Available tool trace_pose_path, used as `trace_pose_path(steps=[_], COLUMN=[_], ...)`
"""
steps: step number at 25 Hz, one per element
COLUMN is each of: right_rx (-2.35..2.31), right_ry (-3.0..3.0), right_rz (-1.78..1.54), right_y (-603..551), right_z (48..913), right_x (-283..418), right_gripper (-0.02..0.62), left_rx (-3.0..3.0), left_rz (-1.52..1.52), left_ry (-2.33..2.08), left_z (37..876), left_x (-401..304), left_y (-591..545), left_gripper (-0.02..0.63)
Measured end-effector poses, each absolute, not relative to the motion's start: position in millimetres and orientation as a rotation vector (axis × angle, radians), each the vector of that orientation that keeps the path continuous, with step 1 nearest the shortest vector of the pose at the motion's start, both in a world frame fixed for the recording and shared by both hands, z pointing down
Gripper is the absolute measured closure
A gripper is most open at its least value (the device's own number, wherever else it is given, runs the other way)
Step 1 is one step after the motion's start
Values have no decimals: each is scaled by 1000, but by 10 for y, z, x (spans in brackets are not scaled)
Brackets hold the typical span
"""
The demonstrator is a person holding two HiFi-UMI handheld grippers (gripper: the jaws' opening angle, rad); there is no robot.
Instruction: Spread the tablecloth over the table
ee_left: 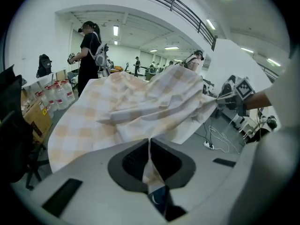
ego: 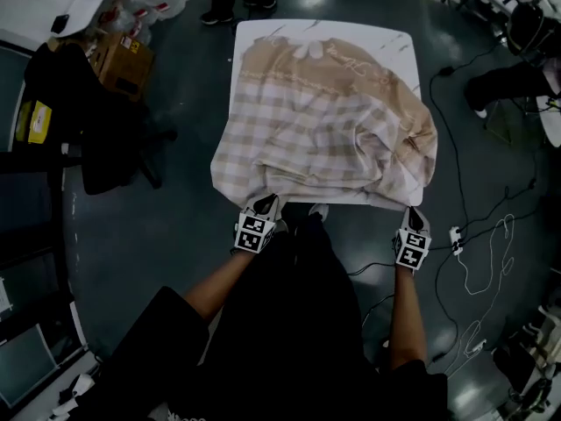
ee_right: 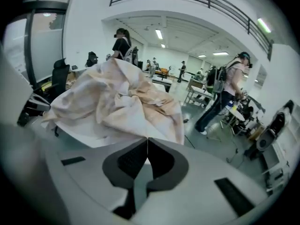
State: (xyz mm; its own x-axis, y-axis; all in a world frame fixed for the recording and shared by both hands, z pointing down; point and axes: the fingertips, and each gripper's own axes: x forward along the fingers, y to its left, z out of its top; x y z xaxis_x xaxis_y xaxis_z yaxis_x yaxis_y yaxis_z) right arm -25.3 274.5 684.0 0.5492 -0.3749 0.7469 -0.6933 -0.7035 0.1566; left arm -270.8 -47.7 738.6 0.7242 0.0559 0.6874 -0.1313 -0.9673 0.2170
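Left of the table (ego: 263,30), a cardboard box (ego: 118,55) is sitting on the dark floor (ego: 175,235), well apart from the work. At the table's near left corner I am holding the left gripper (ego: 263,205) with its jaws closed on the tablecloth (ego: 324,121). In the left gripper view a fold of checked fabric is running down between the pads, pinched tight.

The tablecloth is lying on the table with its long axis running from the near edge toward the far edge, the same way the tabletop is running. Its near hem is hanging over the near edge, and its near left part is spilling past the left edge. Its far end is stopping short, so a strip of white tabletop is showing at the far edge. The left half is lying fairly flat, showing beige and white checks. The right half is bunching into tan rumples and folds that are drooping over the right edge.

At the table's near right corner I am keeping the right gripper (ego: 414,214) closed as well. In the right gripper view its pads are meeting and a thin edge of the cloth is reaching right into their tips.

Right of the table, a power strip (ego: 456,238) and a loose white cable (ego: 491,261) are lying on the floor.
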Motion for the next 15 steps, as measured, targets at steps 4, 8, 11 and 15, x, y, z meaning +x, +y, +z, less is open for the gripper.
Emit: trace_pose_path(steps=[4, 8, 11, 15], right_rx=[2426, 2439, 2432, 2317], right_ry=[-662, -575, -539, -630], right_rz=[979, 938, 950, 1029], right_y=[3390, 3850, 4079, 4069], right_z=[6581, 6410, 6505, 7016], right_x=[-163, -28, 74, 149], right_gripper=[578, 578, 578, 576], left_rx=[2702, 2771, 2807, 2771], left_rz=[1024, 1026, 1057, 1159], left_ry=[-29, 87, 166, 160], left_z=[7306, 7247, 7263, 7479], left_x=[-2827, -2856, -2876, -2868], left_y=[-529, -329, -117, 103], left_gripper=[575, 574, 575, 575])
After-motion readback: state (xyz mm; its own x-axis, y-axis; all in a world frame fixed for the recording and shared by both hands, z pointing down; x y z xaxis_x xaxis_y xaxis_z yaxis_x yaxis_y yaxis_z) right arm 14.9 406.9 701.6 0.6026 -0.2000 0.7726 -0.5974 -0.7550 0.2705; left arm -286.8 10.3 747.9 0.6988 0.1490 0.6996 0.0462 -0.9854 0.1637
